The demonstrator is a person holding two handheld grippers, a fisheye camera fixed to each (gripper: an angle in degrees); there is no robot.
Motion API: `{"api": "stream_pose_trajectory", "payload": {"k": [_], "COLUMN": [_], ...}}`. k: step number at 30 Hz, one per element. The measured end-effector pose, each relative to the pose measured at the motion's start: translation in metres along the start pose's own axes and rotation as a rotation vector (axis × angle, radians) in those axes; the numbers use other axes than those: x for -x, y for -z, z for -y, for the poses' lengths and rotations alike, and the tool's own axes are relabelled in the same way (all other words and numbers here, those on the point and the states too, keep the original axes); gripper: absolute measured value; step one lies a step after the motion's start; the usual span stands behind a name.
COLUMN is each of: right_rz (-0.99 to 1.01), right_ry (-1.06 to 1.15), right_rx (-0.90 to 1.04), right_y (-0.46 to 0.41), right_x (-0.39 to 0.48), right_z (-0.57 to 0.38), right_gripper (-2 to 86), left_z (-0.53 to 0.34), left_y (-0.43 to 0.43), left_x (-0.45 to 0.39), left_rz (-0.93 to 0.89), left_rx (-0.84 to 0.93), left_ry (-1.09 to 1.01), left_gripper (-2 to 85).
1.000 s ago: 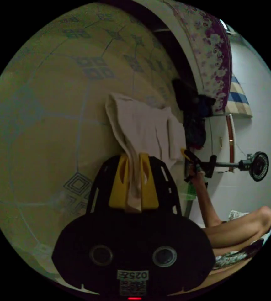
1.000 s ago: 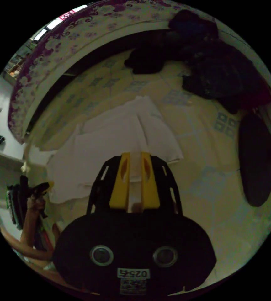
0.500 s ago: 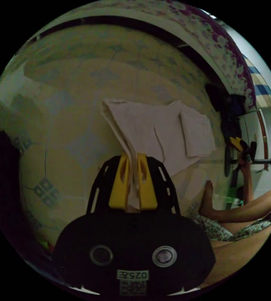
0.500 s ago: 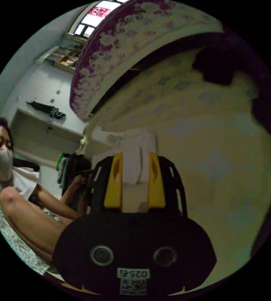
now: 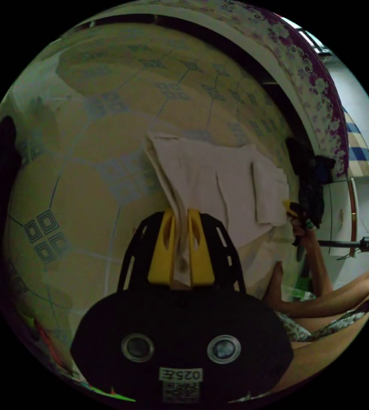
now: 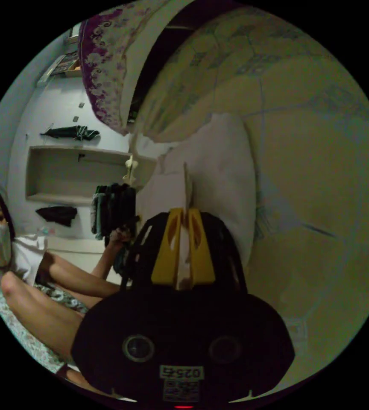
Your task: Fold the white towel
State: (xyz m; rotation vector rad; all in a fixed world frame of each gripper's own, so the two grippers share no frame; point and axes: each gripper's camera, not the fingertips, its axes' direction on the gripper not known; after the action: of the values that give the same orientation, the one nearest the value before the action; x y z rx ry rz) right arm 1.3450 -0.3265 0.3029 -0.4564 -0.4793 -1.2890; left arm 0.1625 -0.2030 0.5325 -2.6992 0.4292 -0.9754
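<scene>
Underneath, the patterned floor mat carries most of the white towel, which already lies doubled, one smaller flap over its far end. Both near corners hang pinched: the left tongs grip one, the right tongs another. Judging so, a further fold remains.

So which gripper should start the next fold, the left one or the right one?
Probably either: they look evenly placed. The left gripper and the right gripper are each shut on an edge of the white towel, which lies on the patterned mat.
</scene>
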Motion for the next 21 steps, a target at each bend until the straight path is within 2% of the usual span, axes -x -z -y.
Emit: {"api": "stream_pose_trajectory", "payload": {"k": [3, 5, 8, 10, 12, 13, 15, 17, 18, 21], "right_rz": [0.102, 0.064, -0.314, -0.718, -0.904, -0.816, -0.821, -0.891, -0.914, -0.994], "right_ry": [0.015, 0.056, 0.069, 0.009, -0.029, -0.111, -0.185, -0.240, -0.265, -0.292], "right_rx": [-0.031, -0.075, -0.128, -0.114, -0.061, -0.066, -0.057, 0.058, 0.121, 0.120], "right_y": [0.021, 0.063, 0.170, 0.250, 0.291, 0.311, 0.318, 0.303, 0.290, 0.272], "right_x": [0.022, 0.053, 0.104, 0.122, 0.117, 0.099, 0.069, 0.031, 0.007, -0.031], "right_z": [-0.002, -0.011, -0.027, -0.036, -0.039, -0.041, -0.046, -0.052, -0.059, -0.081], "right_gripper": [-0.2, -0.6, -0.9, -0.9, -1.0, -1.0, -1.0, -1.0, -1.0, -1.0], "left_z": [-0.005, -0.005, -0.002, 0.005, 0.011, 0.016, 0.022, 0.021, 0.017, 0.008], "left_y": [0.027, 0.057, 0.116, 0.152, 0.165, 0.167, 0.159, 0.144, 0.156, 0.173], "left_x": [-0.004, -0.007, 0.008, 0.028, 0.044, 0.055, 0.071, 0.074, 0.072, 0.080], "left_rz": [0.075, 0.152, 0.279, 0.415, 0.469, 0.360, 0.218, 0.241, 0.246, 0.245], "left_rx": [0.005, -0.010, -0.044, -0.022, 0.029, 0.058, 0.092, 0.143, 0.044, 0.022], "left_ry": [-0.033, -0.065, -0.068, -0.085, -0.113, -0.125, -0.069, -0.114, -0.151, -0.101], "left_gripper": [0.3, 0.2, 0.1, 0.4, 0.7, 0.8, 0.9, 1.8, 2.1, 2.4]}}
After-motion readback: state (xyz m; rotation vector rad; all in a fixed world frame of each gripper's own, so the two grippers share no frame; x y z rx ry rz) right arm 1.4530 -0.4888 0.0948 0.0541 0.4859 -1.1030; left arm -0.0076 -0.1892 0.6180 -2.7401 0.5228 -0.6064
